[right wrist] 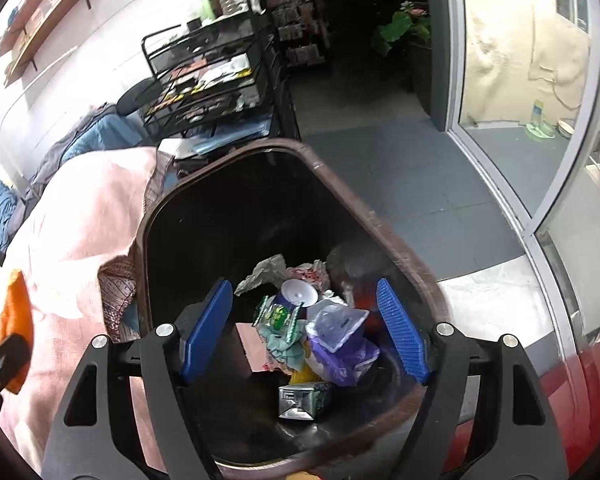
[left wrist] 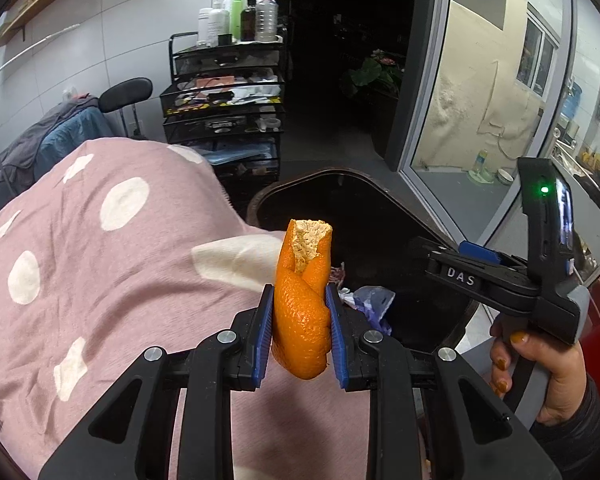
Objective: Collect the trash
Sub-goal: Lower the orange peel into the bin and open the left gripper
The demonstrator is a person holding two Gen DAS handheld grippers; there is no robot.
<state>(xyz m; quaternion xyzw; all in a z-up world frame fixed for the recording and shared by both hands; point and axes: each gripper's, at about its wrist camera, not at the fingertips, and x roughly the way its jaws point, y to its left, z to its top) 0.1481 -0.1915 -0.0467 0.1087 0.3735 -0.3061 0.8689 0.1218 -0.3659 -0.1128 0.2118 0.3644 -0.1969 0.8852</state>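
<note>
My left gripper (left wrist: 300, 300) is shut on a piece of orange peel (left wrist: 302, 312), held upright over the pink dotted blanket (left wrist: 100, 260), just left of the dark brown trash bin (left wrist: 340, 178). The peel also shows at the left edge of the right wrist view (right wrist: 16, 320). My right gripper (right wrist: 304, 324) is open and empty, directly above the bin's mouth (right wrist: 340, 184). Inside the bin lie crumpled paper (right wrist: 266, 270), a purple plastic bag (right wrist: 340, 344), a green wrapper (right wrist: 278, 316) and a silver carton (right wrist: 304, 400). The right gripper's body shows in the left wrist view (left wrist: 500, 276).
A black wire-mesh cart (left wrist: 224, 112) with bottles (left wrist: 240, 12) on top stands behind the bin. A glass door (left wrist: 480, 100) is to the right. A chair with clothes (left wrist: 60, 132) is at the back left. Grey floor (right wrist: 400, 184) lies beyond the bin; a red surface (right wrist: 560, 400) is at the right.
</note>
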